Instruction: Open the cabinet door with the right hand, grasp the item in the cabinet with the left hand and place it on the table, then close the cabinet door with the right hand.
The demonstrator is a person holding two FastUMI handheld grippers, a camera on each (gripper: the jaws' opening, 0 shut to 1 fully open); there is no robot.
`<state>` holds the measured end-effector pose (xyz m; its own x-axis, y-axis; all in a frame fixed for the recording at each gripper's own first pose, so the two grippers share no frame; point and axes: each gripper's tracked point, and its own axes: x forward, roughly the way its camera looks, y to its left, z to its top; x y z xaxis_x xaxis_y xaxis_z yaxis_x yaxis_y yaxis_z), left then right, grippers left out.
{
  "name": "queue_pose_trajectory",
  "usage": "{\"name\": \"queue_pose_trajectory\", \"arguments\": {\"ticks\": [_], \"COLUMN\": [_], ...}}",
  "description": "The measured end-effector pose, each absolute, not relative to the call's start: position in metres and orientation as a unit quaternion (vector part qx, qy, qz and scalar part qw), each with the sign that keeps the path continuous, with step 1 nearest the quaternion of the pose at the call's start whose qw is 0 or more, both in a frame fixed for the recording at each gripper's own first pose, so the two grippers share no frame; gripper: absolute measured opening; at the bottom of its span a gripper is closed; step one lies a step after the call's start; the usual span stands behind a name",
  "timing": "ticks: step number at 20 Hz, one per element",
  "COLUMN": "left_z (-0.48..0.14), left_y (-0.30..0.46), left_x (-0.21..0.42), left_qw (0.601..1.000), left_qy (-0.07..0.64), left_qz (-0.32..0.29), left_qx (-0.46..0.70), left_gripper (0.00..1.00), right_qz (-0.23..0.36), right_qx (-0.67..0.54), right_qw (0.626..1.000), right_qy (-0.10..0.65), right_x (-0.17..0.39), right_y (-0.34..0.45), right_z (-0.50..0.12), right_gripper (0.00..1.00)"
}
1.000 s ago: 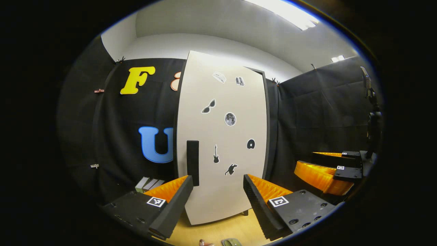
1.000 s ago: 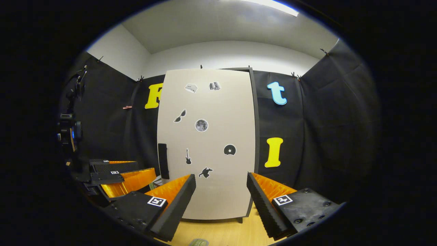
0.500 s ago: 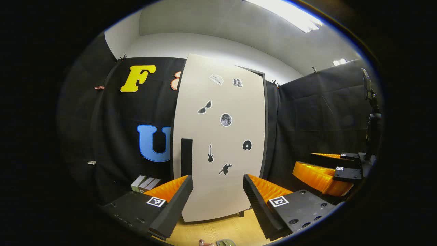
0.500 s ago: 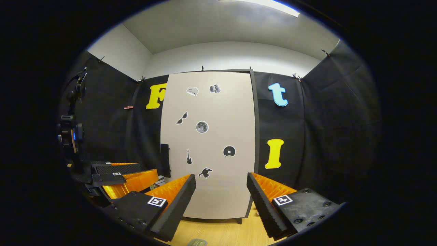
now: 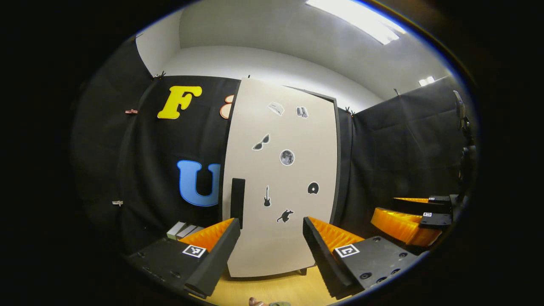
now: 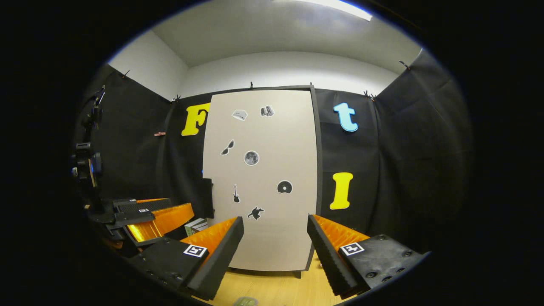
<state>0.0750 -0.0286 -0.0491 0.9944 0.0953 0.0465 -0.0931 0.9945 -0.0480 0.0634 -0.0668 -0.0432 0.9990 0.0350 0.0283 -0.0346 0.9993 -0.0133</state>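
1. Left gripper (image 5: 271, 238): jaws spread wide, holding nothing, aimed at the lower part of the cabinet door (image 5: 280, 178).
2. Right gripper (image 6: 275, 238): jaws likewise spread wide and empty, facing the same door (image 6: 261, 178) almost square on; seen also in the left gripper view at the far right (image 5: 408, 221), well apart from the door.
3. Left gripper seen again in the right gripper view at the lower left (image 6: 148, 216), held off to the side of the cabinet.
4. Cabinet door: tall pale panel, long axis upright, shut or nearly shut against a dark frame; face turned toward both grippers; dotted with small dark stickers.
5. Handle (image 5: 237, 197): dark vertical bar near the door's left edge, low down, long axis upright; in the right gripper view (image 6: 207, 197) at the same edge, touched by neither gripper.
6. Item inside the cabinet: hidden behind the door, cannot tell what or where.
7. Table (image 5: 272, 289): light wood top, cabinet standing on short feet toward its rear edge; bare wood visible between the fingers (image 6: 276, 289).
8. Small boxes (image 5: 182, 230) standing by the cabinet's left side near the table's rear edge, also in the right gripper view (image 6: 195, 225).
9. Small objects at the table's near edge (image 5: 272, 303), too cropped to identify.
10. Black cloth walls all round, white ceiling with a bright light panel (image 5: 361, 21) above.
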Motion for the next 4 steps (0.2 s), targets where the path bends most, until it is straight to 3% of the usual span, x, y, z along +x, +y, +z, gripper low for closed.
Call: {"name": "queue_pose_trajectory", "arguments": {"ticks": [4], "left_z": [-0.0477], "left_y": [-0.0289], "left_x": [0.0761], "left_qw": [0.998], "left_qy": [-0.027], "left_qz": [0.043], "left_qx": [-0.021], "left_gripper": [0.94], "right_qz": [0.017], "right_qx": [-0.007], "right_qw": [1.000], "right_qy": [-0.015], "right_x": [0.0635], "right_y": [-0.0660], "right_z": [-0.0432], "right_gripper": [0.98]}}
